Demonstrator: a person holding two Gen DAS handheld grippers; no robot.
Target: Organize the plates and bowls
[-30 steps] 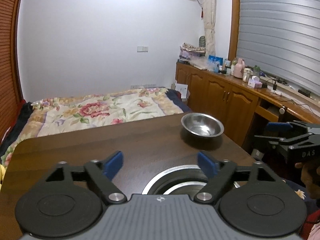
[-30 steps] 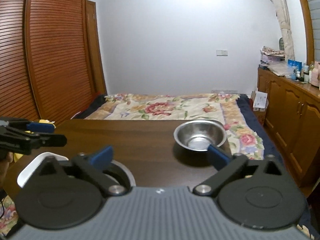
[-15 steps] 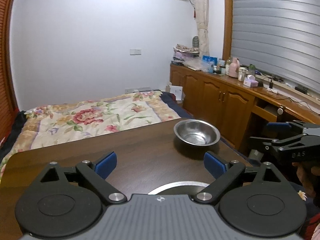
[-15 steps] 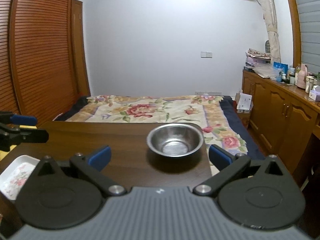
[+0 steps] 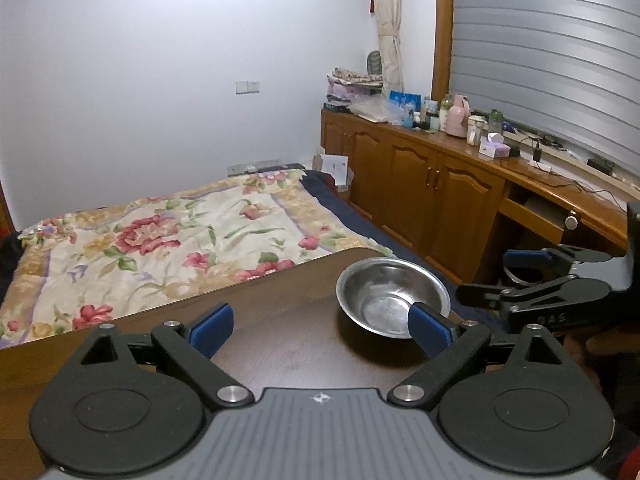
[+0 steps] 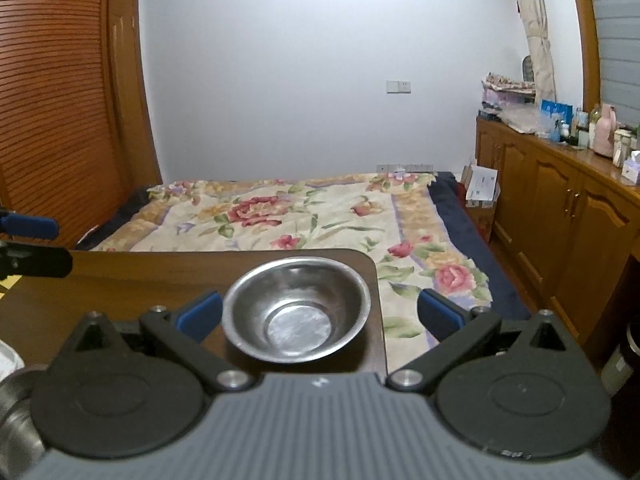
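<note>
Steel bowl (image 6: pixel 295 315) sits at desk (image 6: pixel 120 280) far corner, between spread fingers of right gripper (image 6: pixel 320 316). Left gripper (image 5: pixel 320 330) also spread, empty. Bowl prob. light, stiff, slick; pinch the rim wall.

Home bedroom. A bed (image 6: pixel 304 216) with a floral quilt (image 5: pixel 160 240) filled the middle of the room. Louvred wooden wardrobe doors (image 6: pixel 52 112) stood at one side; a long wooden cabinet (image 5: pixel 432 184) under a shuttered window (image 5: pixel 552 56) carried bottles, a pink flask (image 5: pixel 458 121) and a tissue box (image 5: pixel 494 148). A dark wooden table (image 5: pixel 280 344) stood at the bed's foot.
</note>
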